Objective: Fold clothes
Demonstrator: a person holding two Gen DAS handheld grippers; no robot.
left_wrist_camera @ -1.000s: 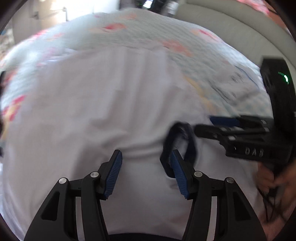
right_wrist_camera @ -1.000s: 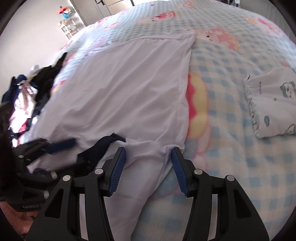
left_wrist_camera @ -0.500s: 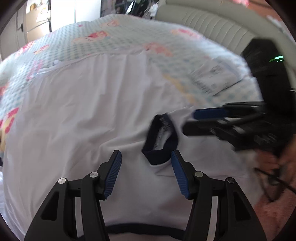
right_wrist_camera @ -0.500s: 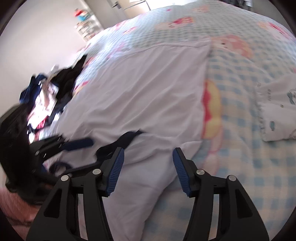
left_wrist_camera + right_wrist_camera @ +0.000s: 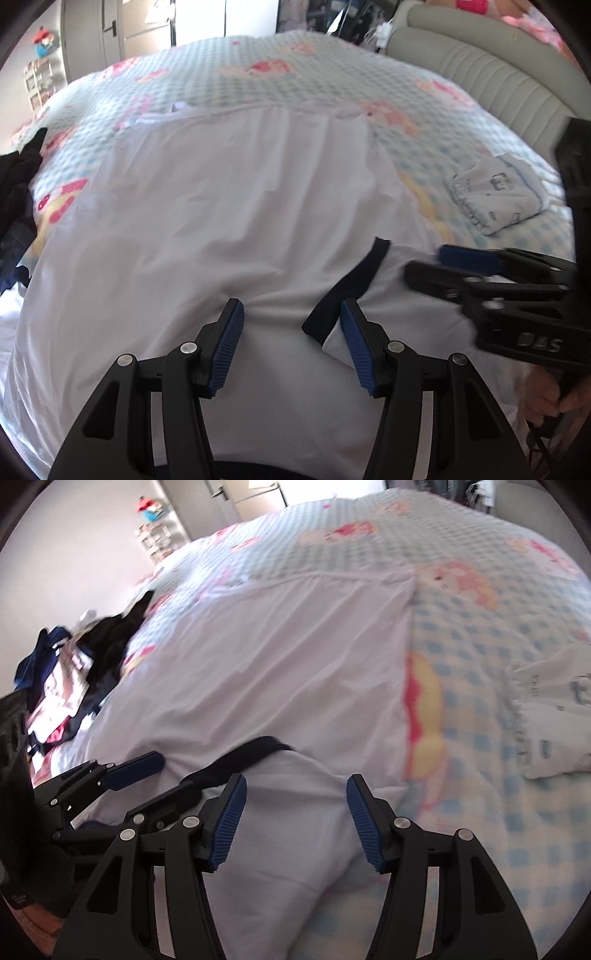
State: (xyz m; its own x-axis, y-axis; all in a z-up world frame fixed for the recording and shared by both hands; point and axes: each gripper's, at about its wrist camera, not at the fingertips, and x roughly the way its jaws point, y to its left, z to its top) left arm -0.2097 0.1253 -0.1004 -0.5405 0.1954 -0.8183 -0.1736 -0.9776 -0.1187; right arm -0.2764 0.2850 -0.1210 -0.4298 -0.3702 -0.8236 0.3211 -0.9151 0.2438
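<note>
With the white shirt (image 5: pixel 221 221) spread flat on the bed (image 5: pixel 295 66) and both the left gripper (image 5: pixel 291 332) and right gripper (image 5: pixel 293 808) gaping empty beside its dark collar (image 5: pixel 347 291), a pinch could snag only the top layer and drag wrinkles in.

L claw (image 5: pixel 291 343) & R claw (image 5: pixel 293 814): both agape, side by side.

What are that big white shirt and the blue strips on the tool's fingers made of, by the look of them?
The white shirt looks like thin woven or knit cloth, matte, probably cotton or a blend: it drapes and creases softly. Its dark trim looks like ribbed knit. The blue pads on the left gripper look like ridged rubber or soft plastic.
</note>
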